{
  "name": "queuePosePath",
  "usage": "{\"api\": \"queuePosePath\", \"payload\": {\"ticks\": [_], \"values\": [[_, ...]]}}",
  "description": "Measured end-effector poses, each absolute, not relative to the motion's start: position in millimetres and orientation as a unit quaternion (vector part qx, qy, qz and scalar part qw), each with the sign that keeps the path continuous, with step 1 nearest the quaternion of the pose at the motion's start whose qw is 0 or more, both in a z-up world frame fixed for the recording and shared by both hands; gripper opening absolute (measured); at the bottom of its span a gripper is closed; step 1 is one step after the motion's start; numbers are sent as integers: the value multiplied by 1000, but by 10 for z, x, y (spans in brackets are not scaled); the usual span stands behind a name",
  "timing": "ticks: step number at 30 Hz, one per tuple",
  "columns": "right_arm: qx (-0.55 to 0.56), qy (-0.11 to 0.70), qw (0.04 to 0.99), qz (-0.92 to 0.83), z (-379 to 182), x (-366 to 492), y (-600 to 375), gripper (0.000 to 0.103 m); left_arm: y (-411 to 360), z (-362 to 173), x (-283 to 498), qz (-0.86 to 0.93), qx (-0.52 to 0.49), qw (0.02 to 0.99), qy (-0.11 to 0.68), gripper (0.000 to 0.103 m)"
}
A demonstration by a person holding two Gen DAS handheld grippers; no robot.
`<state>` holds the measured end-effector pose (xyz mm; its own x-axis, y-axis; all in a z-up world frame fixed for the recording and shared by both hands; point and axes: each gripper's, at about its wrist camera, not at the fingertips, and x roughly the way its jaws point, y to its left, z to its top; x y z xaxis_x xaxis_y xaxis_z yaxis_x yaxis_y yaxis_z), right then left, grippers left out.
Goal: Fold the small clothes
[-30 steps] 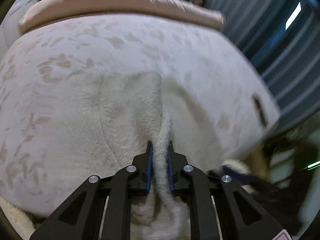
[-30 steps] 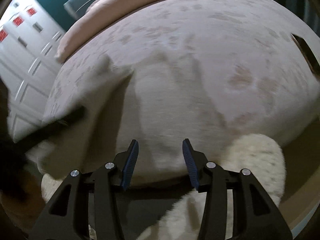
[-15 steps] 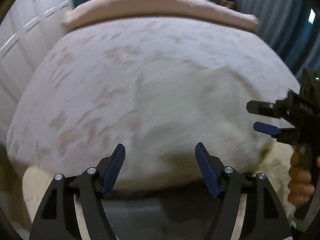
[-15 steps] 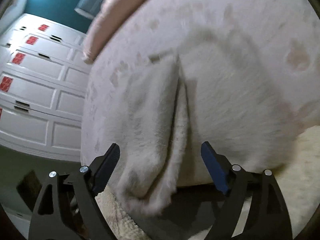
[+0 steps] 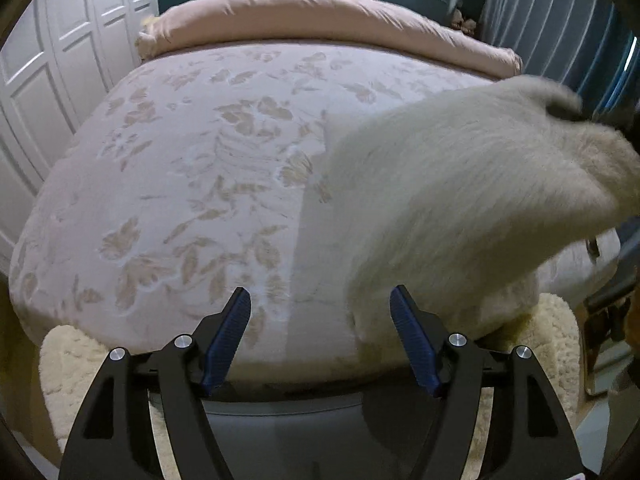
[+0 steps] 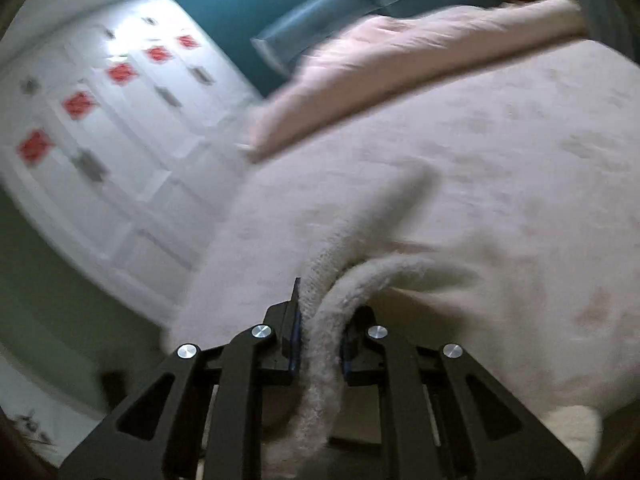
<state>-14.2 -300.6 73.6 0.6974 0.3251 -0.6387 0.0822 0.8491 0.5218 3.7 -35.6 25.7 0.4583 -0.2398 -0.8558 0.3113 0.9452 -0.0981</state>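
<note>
A fluffy cream-white garment [image 5: 460,200] lies on the right side of the bed, its right part lifted and blurred. My left gripper [image 5: 320,340] is open and empty at the bed's near edge, just left of the garment. In the right wrist view my right gripper [image 6: 320,336] is shut on a thick folded edge of the same garment [image 6: 332,288], which runs from the jaws up across the bed.
The bed [image 5: 180,168] has a pale leaf-patterned cover. A pink duvet [image 5: 320,16] is bunched at its far end. White wardrobe doors [image 5: 48,80] stand to the left, striped curtains [image 5: 560,20] to the right. A cream rug [image 5: 68,364] lies below the bed.
My left gripper let go of the garment, opened and backed off to the left. My right gripper moved in, closed on the garment's edge and is lifting it.
</note>
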Motion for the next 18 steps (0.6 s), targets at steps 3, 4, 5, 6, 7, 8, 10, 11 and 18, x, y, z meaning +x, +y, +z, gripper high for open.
{"api": "queuePosePath", "payload": {"ticks": [3,4,5,6,7,8,10,11,18], "values": [[223,515,826,-45,-281,-30,-3287,14,-468,150,60,-169,39,844,508,69],[226,529,816,-52,-438,-52,-3323,14,-518,124,72,-172,44,840,512,69],[245,517,819,-45,-480,-117,-3355,14,-545,126,62,-174,47,840,512,69],[268,501,822,-39,-424,-171,-3385,16,-584,139,70,-175,52,841,510,69],[281,494,822,-36,-376,-179,-3383,17,-598,151,78,-176,52,842,508,69],[291,487,823,-32,-326,-198,-3387,19,-616,162,93,-178,51,842,507,69],[299,479,825,-27,-236,-237,-3381,24,-657,160,153,-178,43,840,511,69],[303,482,822,-26,-206,-233,-3372,27,-674,150,185,-179,38,837,516,69],[391,499,773,19,-390,-323,-3280,58,-753,-129,353,-172,15,817,550,71]]}}
